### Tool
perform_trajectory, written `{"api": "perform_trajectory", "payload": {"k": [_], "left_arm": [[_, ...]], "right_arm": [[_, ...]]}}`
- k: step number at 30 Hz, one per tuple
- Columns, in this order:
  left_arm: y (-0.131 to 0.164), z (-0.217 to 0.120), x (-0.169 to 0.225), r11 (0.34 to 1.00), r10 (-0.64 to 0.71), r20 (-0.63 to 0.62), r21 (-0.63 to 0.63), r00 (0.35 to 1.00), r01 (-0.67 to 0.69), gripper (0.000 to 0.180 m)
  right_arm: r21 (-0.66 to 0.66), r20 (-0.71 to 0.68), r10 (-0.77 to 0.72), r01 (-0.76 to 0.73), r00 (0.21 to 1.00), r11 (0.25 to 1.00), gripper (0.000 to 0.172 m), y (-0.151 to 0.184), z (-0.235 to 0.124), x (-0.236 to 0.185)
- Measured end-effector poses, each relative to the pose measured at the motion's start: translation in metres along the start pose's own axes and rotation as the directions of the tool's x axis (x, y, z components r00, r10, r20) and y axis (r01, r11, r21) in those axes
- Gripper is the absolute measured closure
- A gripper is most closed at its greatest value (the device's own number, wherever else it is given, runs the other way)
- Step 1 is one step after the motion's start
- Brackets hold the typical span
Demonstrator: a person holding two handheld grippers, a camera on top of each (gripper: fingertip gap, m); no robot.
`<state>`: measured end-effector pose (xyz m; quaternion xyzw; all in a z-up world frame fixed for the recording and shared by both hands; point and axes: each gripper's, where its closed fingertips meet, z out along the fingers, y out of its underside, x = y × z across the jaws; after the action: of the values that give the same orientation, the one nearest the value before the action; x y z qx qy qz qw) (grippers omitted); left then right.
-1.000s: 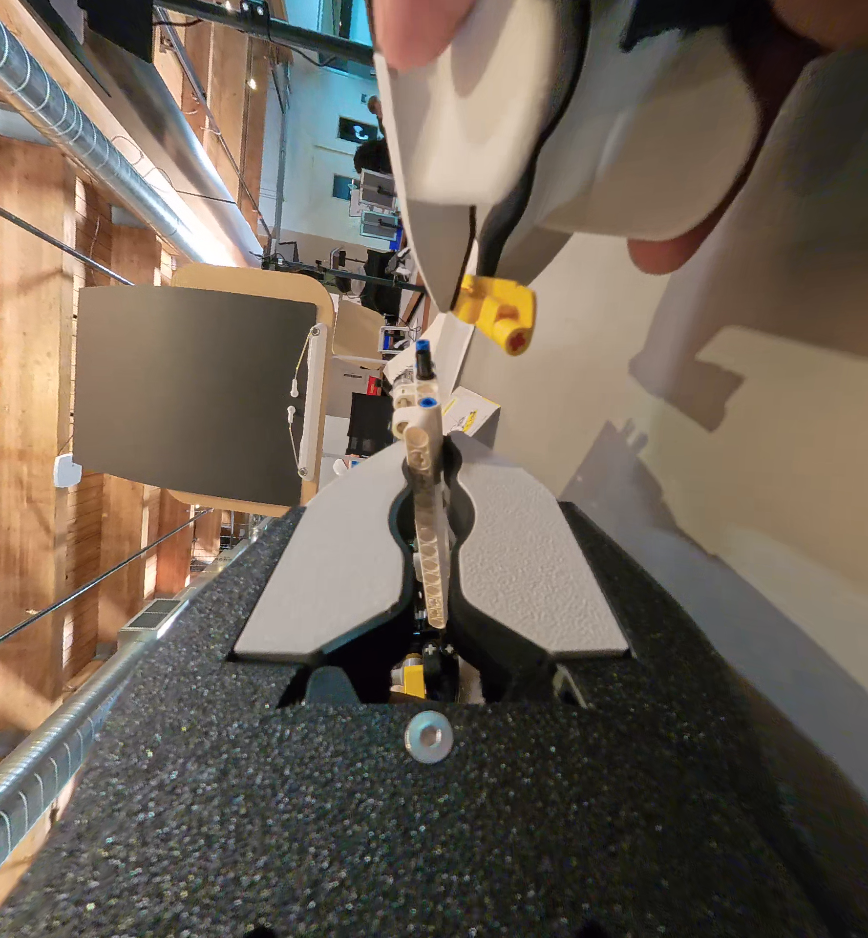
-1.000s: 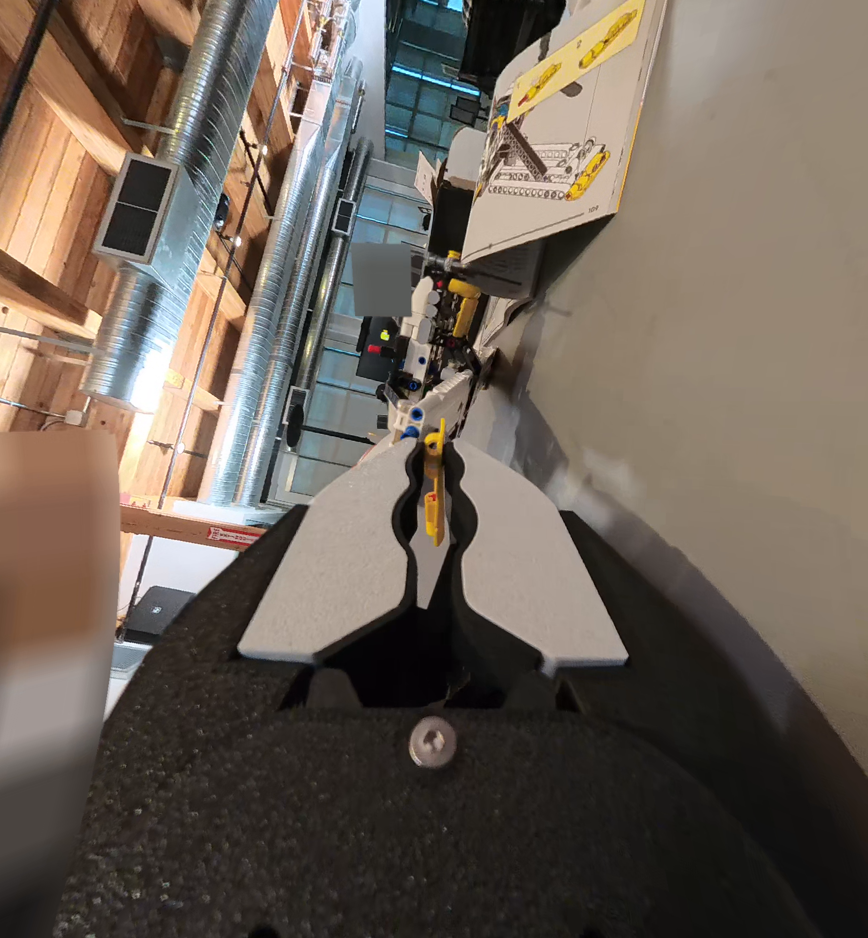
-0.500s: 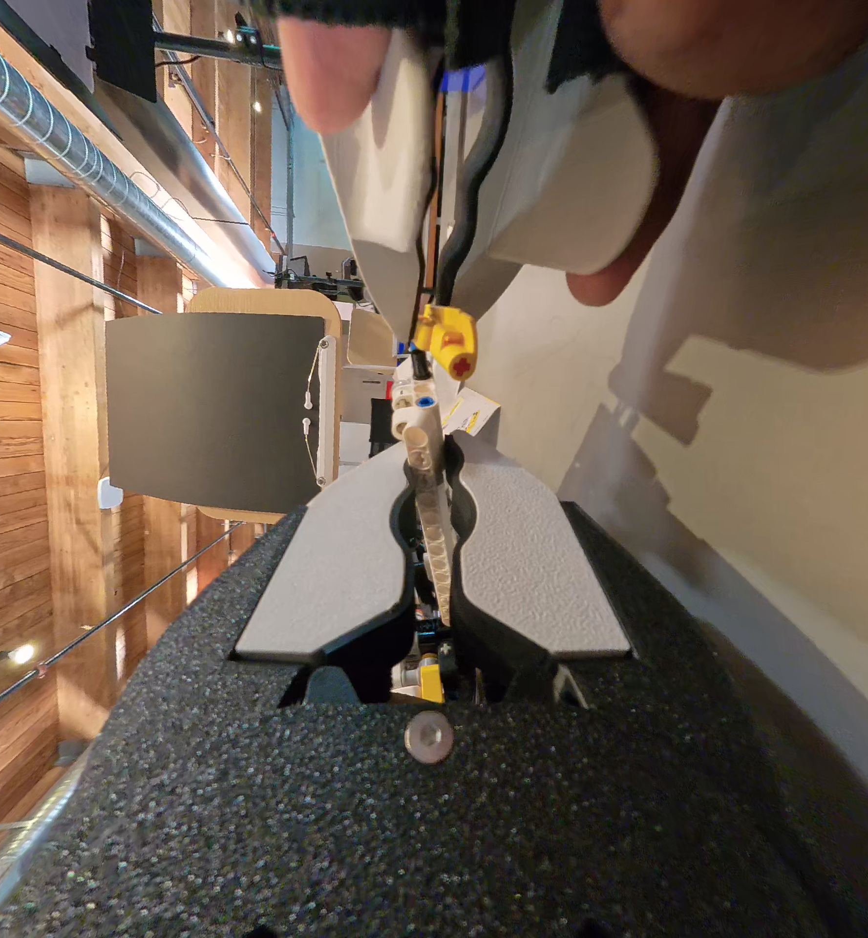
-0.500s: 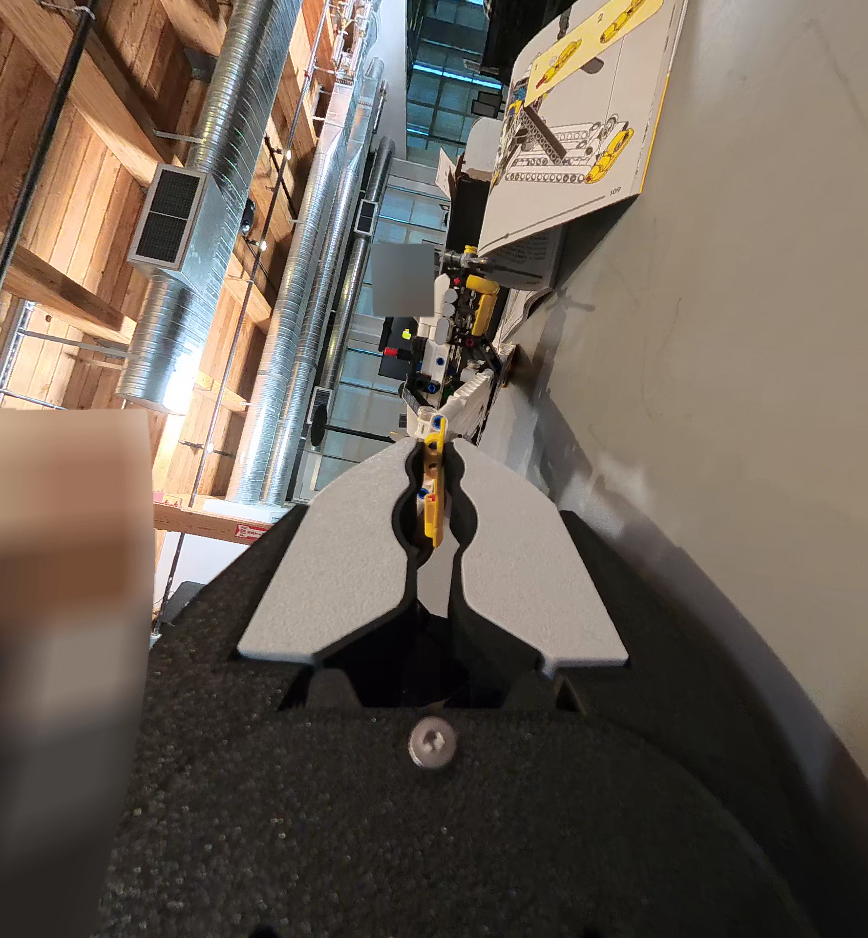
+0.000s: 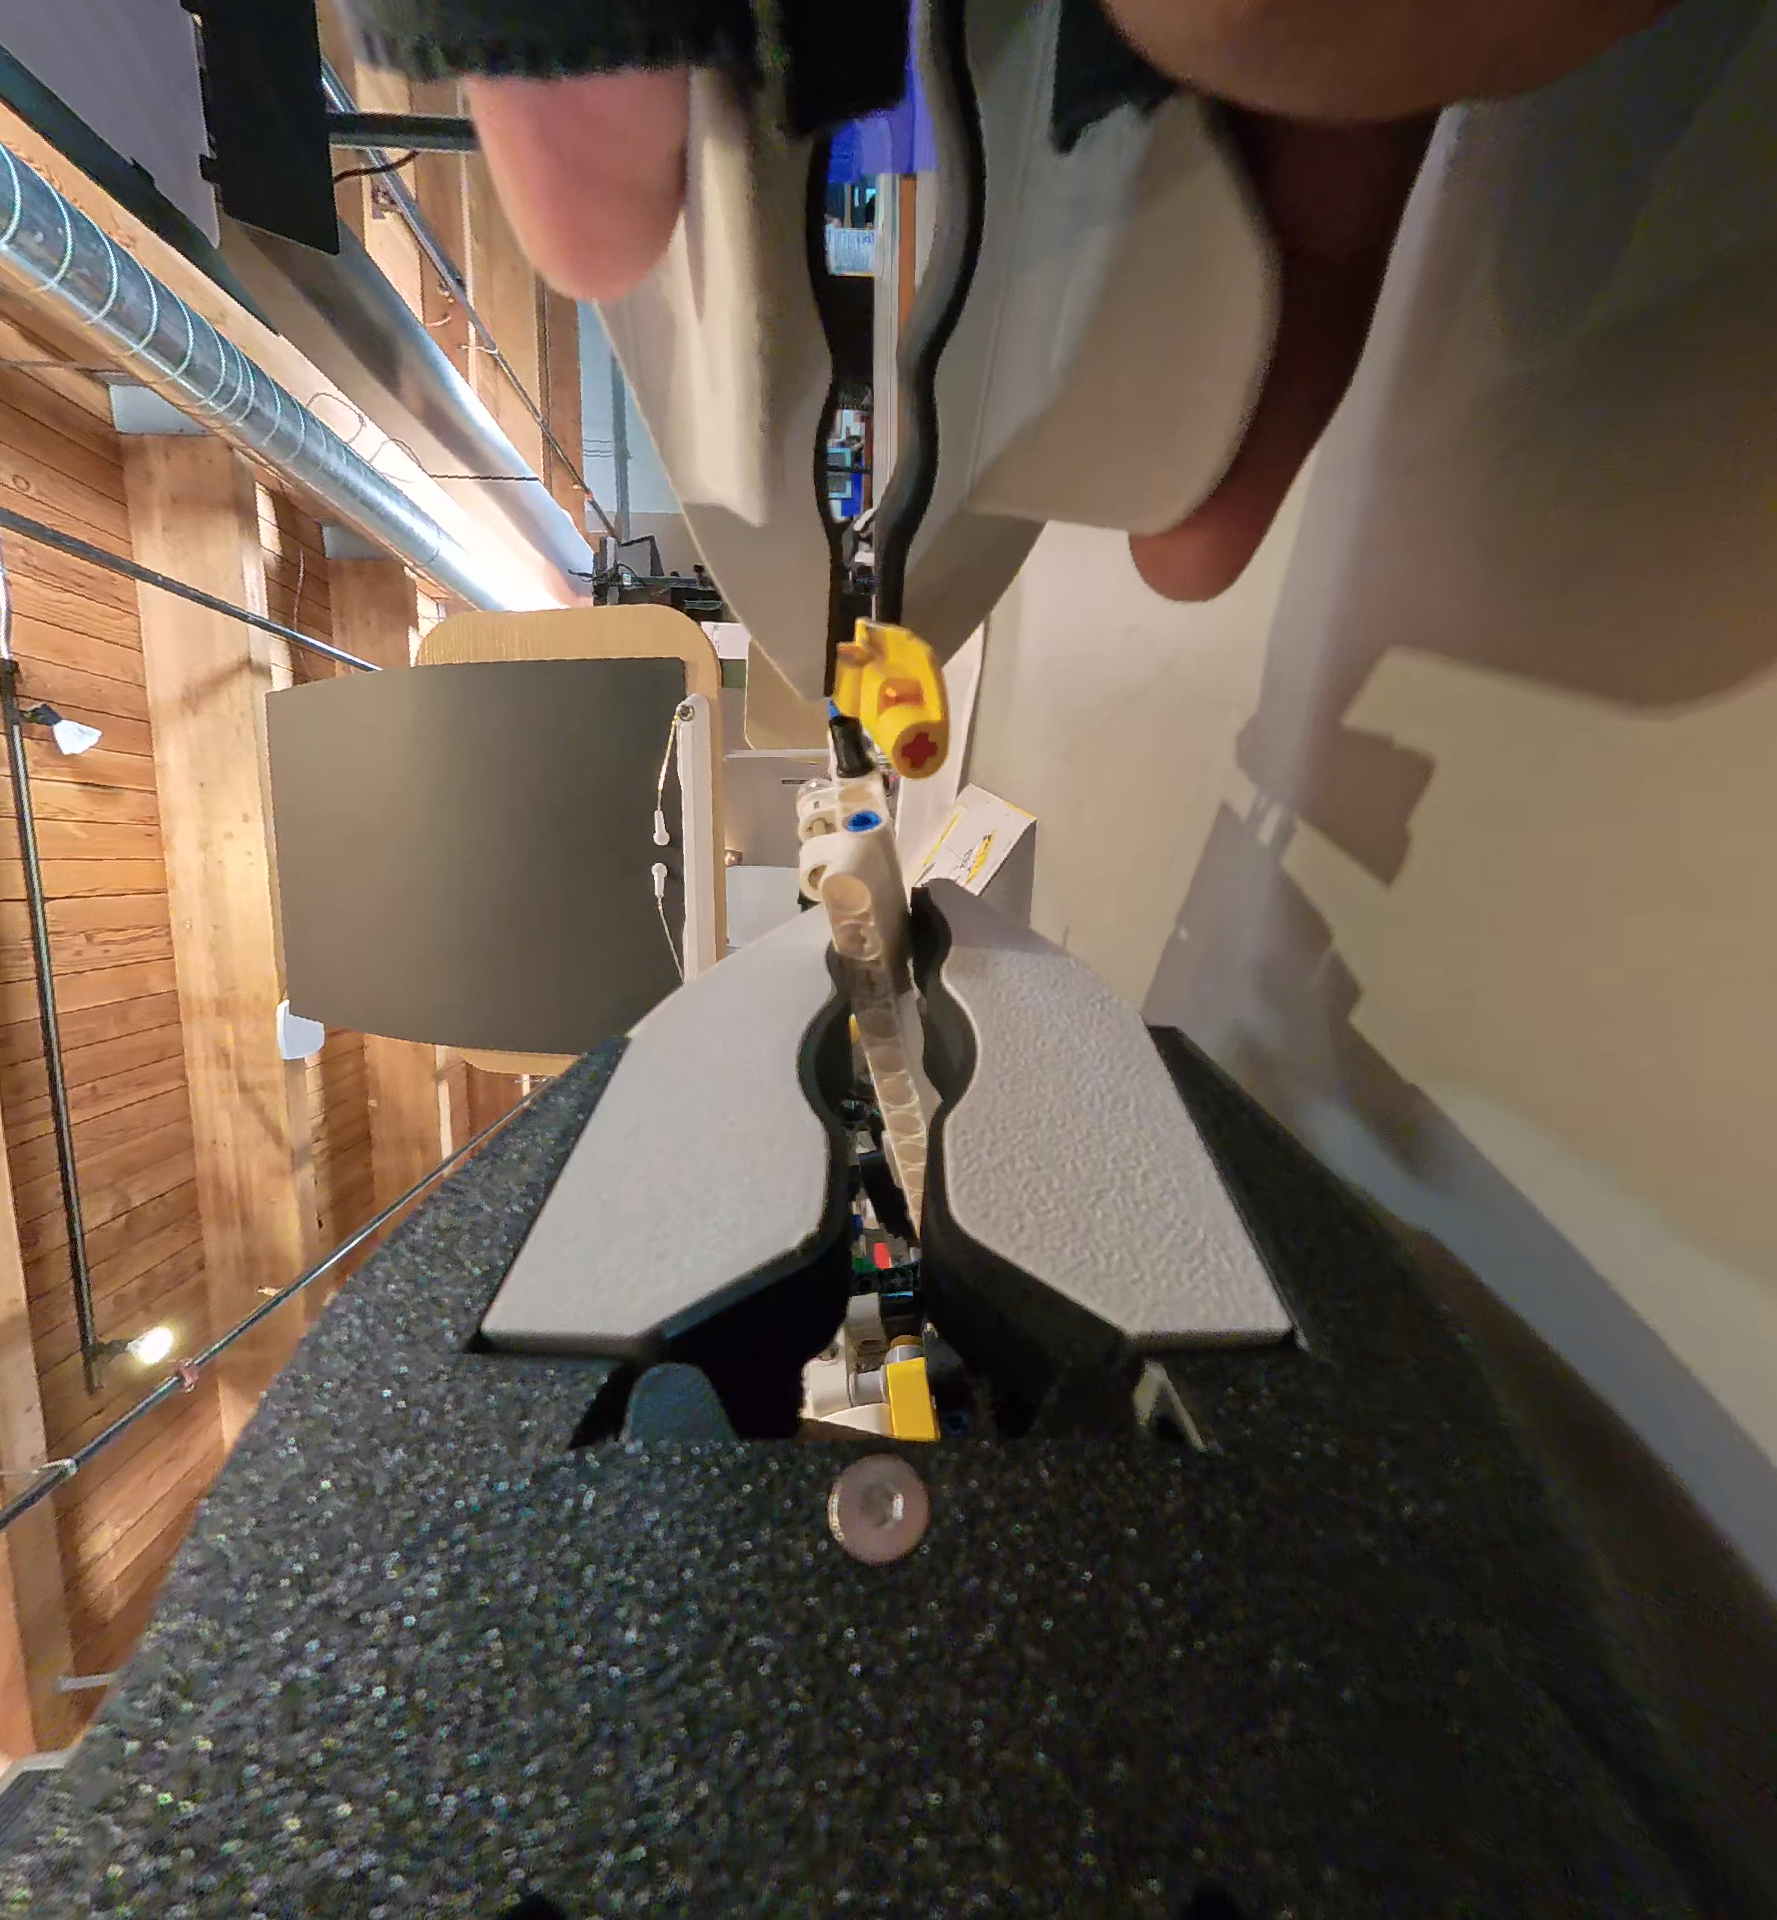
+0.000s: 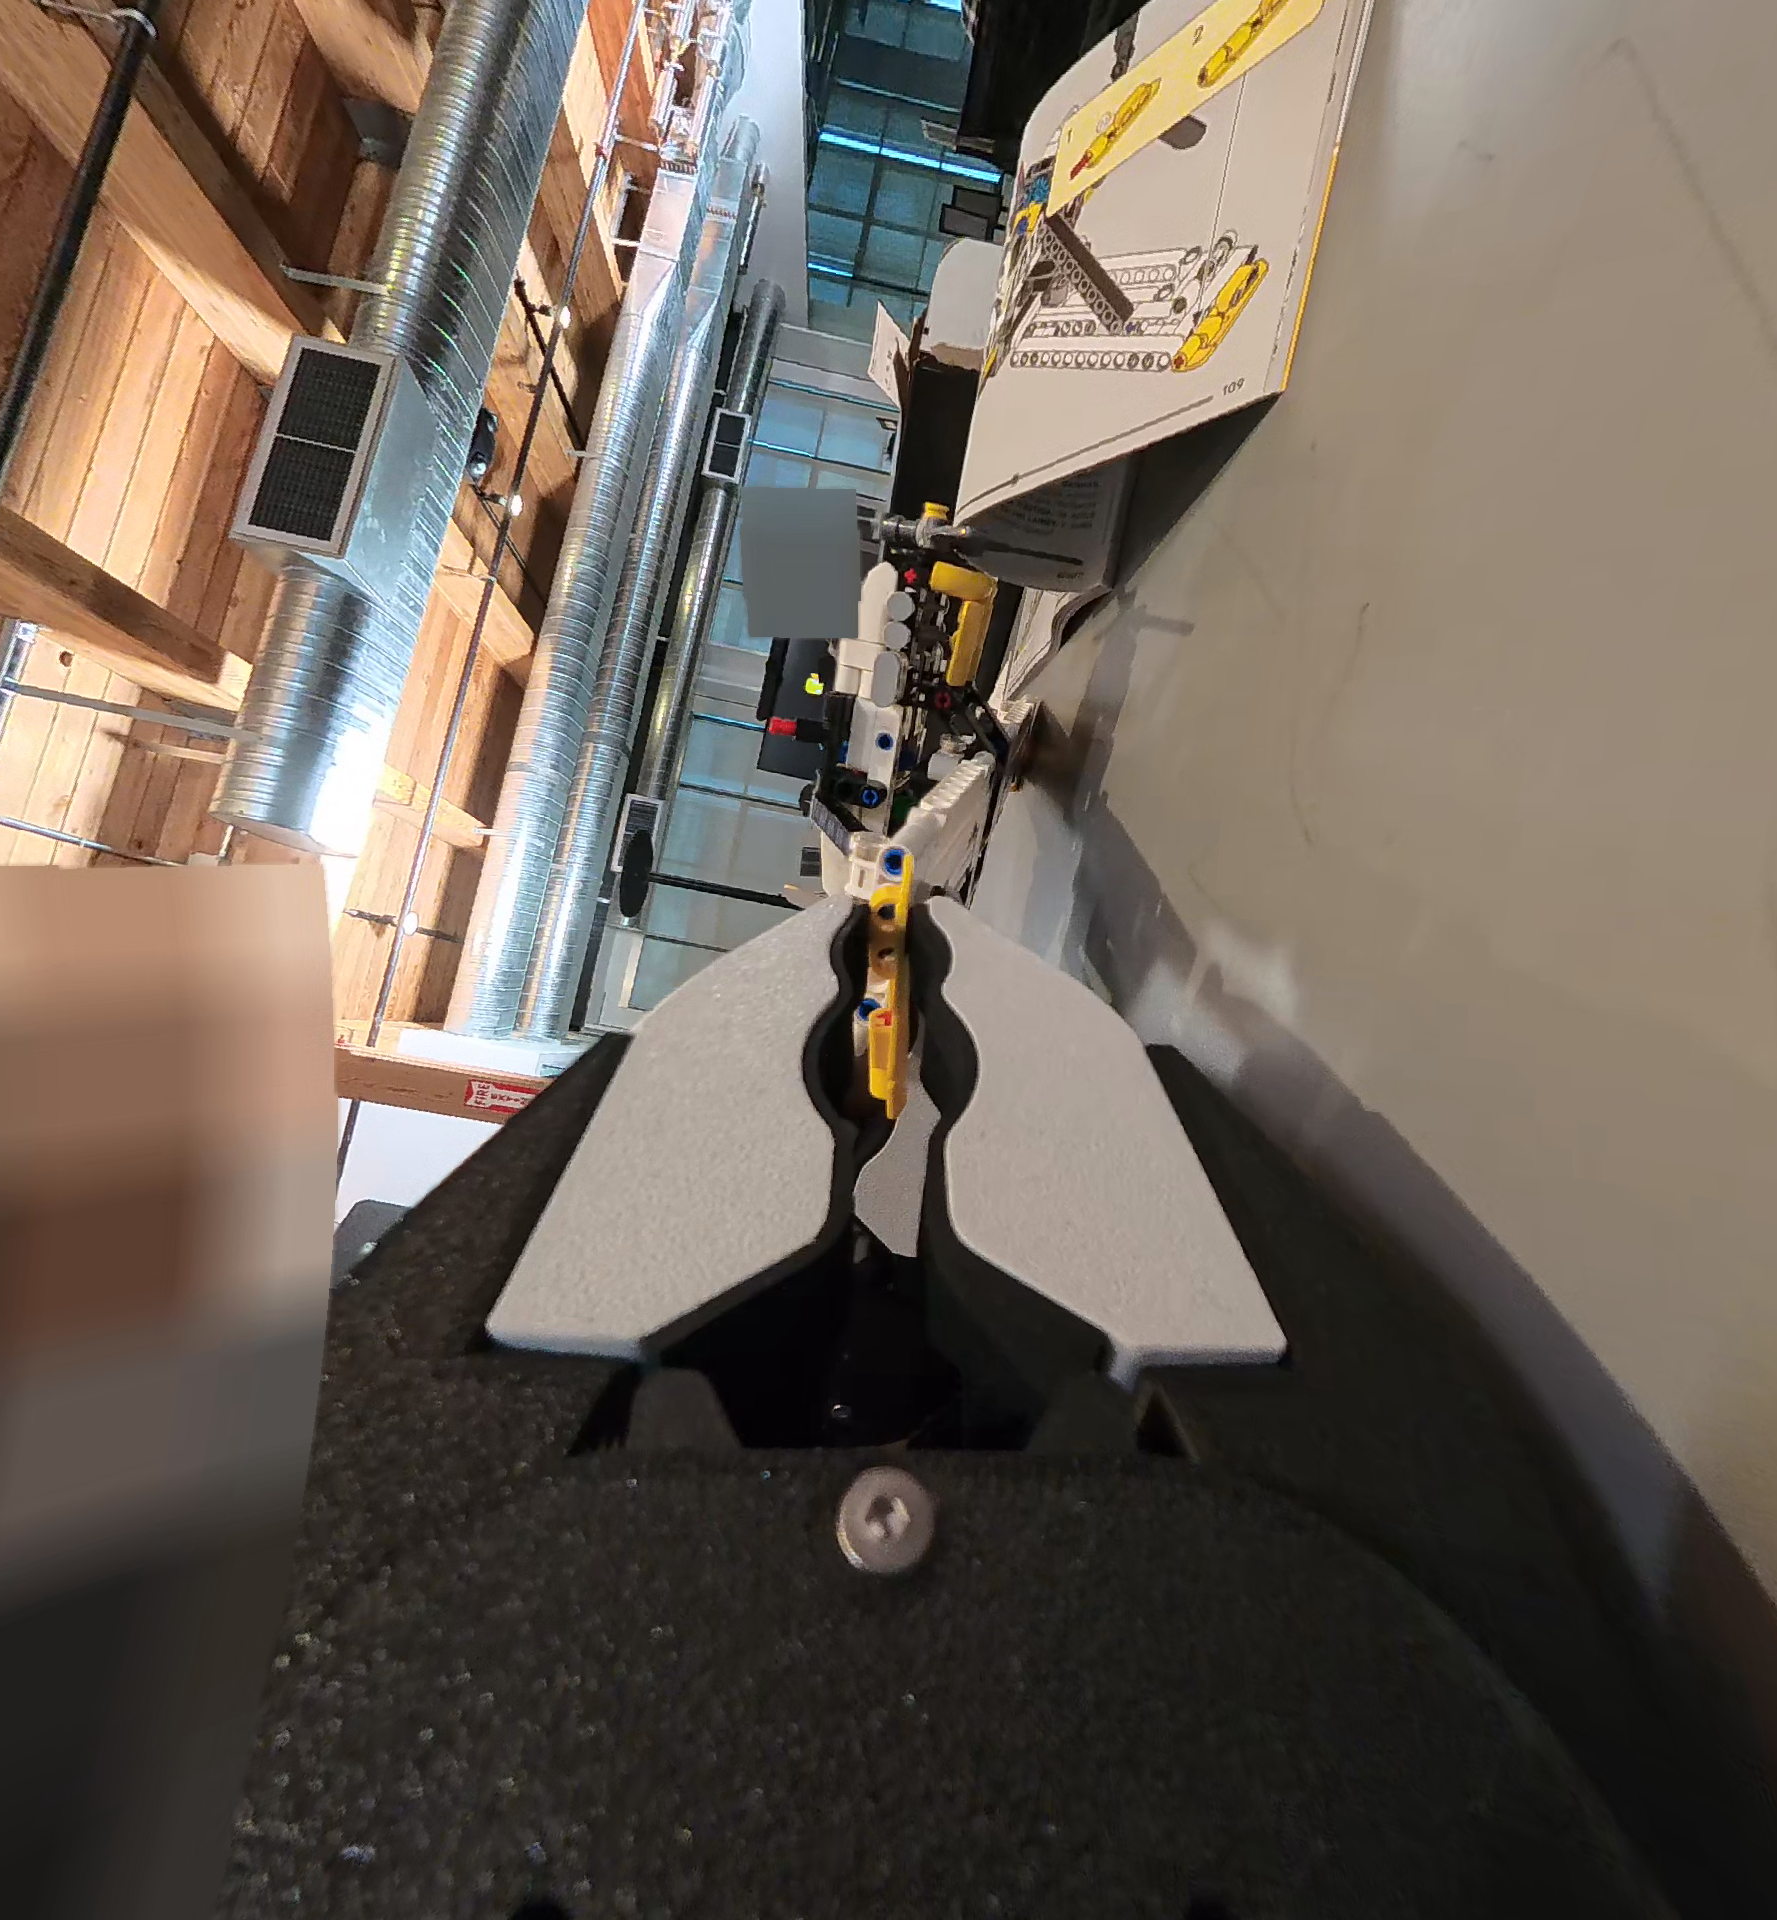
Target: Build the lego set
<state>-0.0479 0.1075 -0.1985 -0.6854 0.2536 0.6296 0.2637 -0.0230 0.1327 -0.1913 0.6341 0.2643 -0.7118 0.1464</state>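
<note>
In the left wrist view my left gripper (image 5: pixel 879 940) is shut on a long white holed beam (image 5: pixel 868 914) of a brick-built model. The beam's tip carries a blue pin and a black pin (image 5: pixel 850 743). My right gripper (image 5: pixel 863 623) comes in from above, held by a hand (image 5: pixel 593 177), and its yellow piece (image 5: pixel 899 707) with a red cross end sits right at the black pin. In the right wrist view my right gripper (image 6: pixel 889 914) is shut on the thin yellow holed piece (image 6: pixel 889 997), which meets the white beam end (image 6: pixel 879 862) of the model (image 6: pixel 915 665).
An open instruction booklet (image 6: pixel 1154 260) lies on the grey table (image 6: pixel 1486 727) beyond the model; its corner also shows in the left wrist view (image 5: pixel 967 847). A dark panel with a wooden rim (image 5: pixel 479 842) stands to the left. Wooden walls and metal ducts (image 6: pixel 364 520) are far behind. My hands' fingertips stand some 4 cm from each other.
My right gripper has moved left and closer, bringing the yellow piece from beside the white beam's tip to right over its black pin. Both grips stay closed on their parts.
</note>
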Motion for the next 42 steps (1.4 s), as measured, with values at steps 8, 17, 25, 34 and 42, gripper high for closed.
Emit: {"api": "perform_trajectory", "payload": {"k": [8, 17, 25, 34, 42], "left_arm": [[-0.002, 0.0, 0.007, 0.998, 0.055, -0.019, 0.008, 0.998, -0.055, 0.172], [-0.006, -0.003, 0.01, 0.992, 0.123, -0.011, 0.01, 0.992, -0.123, 0.172], [-0.007, -0.006, 0.011, 0.99, 0.139, -0.026, -0.018, 0.99, -0.14, 0.173], [-0.005, -0.008, 0.012, 0.99, 0.138, -0.049, -0.029, 0.989, -0.14, 0.174], [-0.003, -0.009, 0.017, 0.987, 0.136, -0.076, -0.069, 0.988, -0.142, 0.174]], "right_arm": [[-0.02, -0.065, -0.012, 0.01, 0.998, 1.0, 0.165, 0.004, -0.003, 0.007], [0.004, -0.082, 0.024, -0.024, 0.996, 1.0, 0.165, 0.003, -0.003, 0.011], [-0.006, -0.153, -0.056, 0.056, 0.987, 0.998, 0.164, 0.005, -0.002, 0.014], [-0.078, -0.119, -0.007, -0.003, 0.993, 0.997, 0.163, 0.009, 0.001, 0.014], [-0.057, -0.223, -0.091, 0.081, 0.971, 0.995, 0.163, 0.009, 0.002, 0.021]]}}
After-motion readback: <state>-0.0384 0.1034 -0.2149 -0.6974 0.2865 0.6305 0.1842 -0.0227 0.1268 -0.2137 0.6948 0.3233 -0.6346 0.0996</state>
